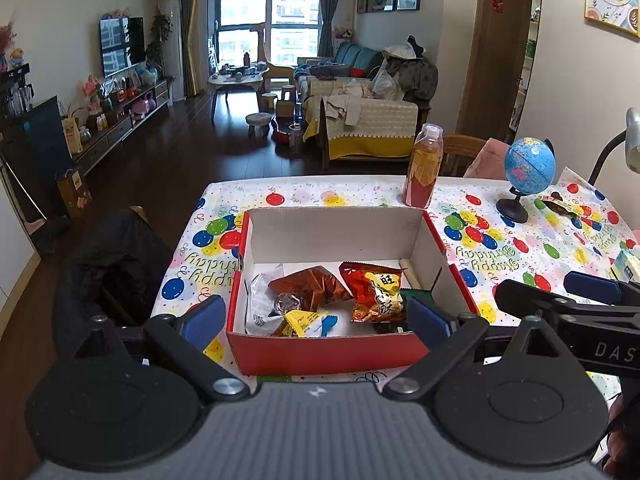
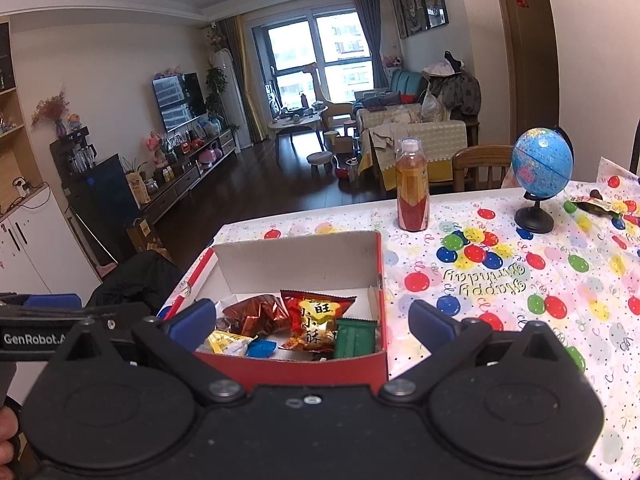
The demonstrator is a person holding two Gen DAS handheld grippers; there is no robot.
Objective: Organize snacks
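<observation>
1. Hovering near the front of the red box (image 1: 328, 350), the left tool (image 1: 316, 318) is spread open and empty.
2. Snack packets (image 2: 316, 322) lie inside the box.
3. The right tool (image 2: 312, 326), also open and empty, hangs over the box's front right corner.
4. A bottle (image 2: 412, 188) and a globe (image 2: 542, 162) stand behind the box on the tabletop (image 2: 520, 280).

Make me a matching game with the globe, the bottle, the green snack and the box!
Things:
1. globe
2. bottle
3. green snack
4. box

Descriptions:
A. red outside, white inside
B. lying inside the box
C. blue, on a black stand
D. standing upright with a white cap

Pairs: 1-C, 2-D, 3-B, 4-A
</observation>
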